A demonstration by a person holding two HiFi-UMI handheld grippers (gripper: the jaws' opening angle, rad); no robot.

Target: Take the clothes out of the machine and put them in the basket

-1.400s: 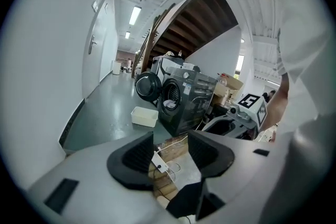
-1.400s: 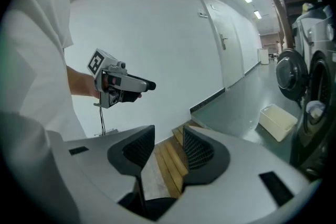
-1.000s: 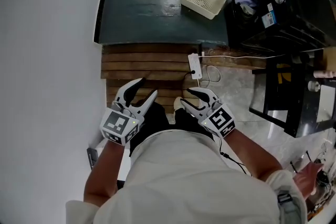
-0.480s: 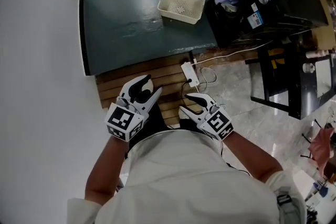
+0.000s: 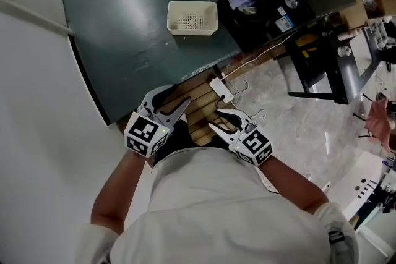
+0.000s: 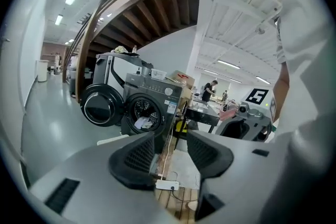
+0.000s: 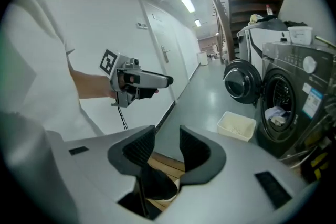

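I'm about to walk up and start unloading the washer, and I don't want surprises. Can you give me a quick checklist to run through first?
1. Left gripper jaws apart, nothing between: ok.
2. Right gripper jaws apart, nothing between: ok.
3. Washer door swung open: ok.
4. Clothes visible at the drum mouth: ok.
5. Basket empty, on the floor by the washer: ok.
6. Walkway free: not ok, a power strip and its cable lie ahead.
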